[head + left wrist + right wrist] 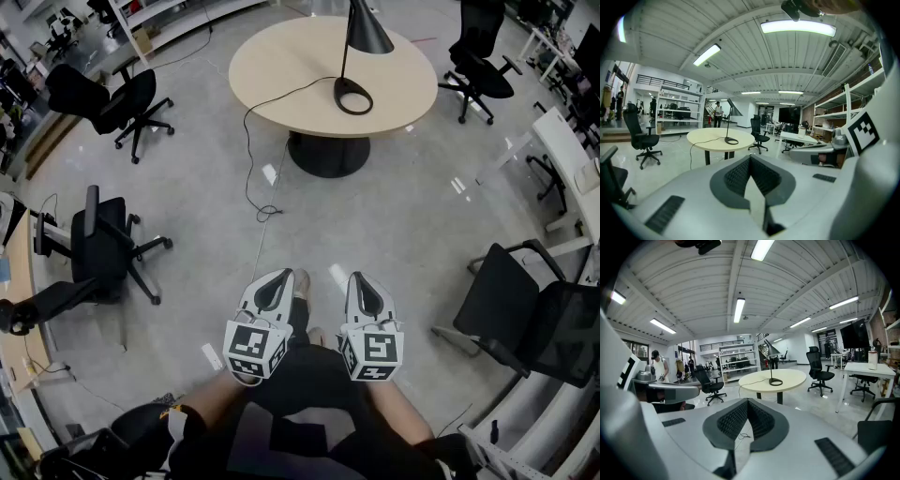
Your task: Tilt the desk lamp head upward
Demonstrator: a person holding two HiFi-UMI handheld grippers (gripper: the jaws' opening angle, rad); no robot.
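Both grippers are being held low and close to the person's body, side by side, pointing forward toward the round table (pixel 281 66); the forearms are entering from the lower edge of the head view, and the hands are sitting hidden behind the marker cubes.

Left gripper (pixel 279 275): the jaws are pressing together at the tips, with nothing between them; its own view (pixel 750 157) is showing the ribbed pads meeting in a closed point.

Right gripper (pixel 360 277): the jaws are likewise lying pressed together and pinching nothing; its own view (pixel 747 401) is showing the pads meeting at the tip.

The desk lamp (pixel 367 36) is standing upright on the far half of the table, well apart from both grippers, with open floor lying between; its dark conical head is hanging over the tabletop; its cable (pixel 248 150) is running off the near-left table edge and down to the floor.

Both gripper views are showing the lamp (pixel 733 111) (pixel 769 348) ahead in the distance; black office chairs (pixel 117 98) are standing around the table.
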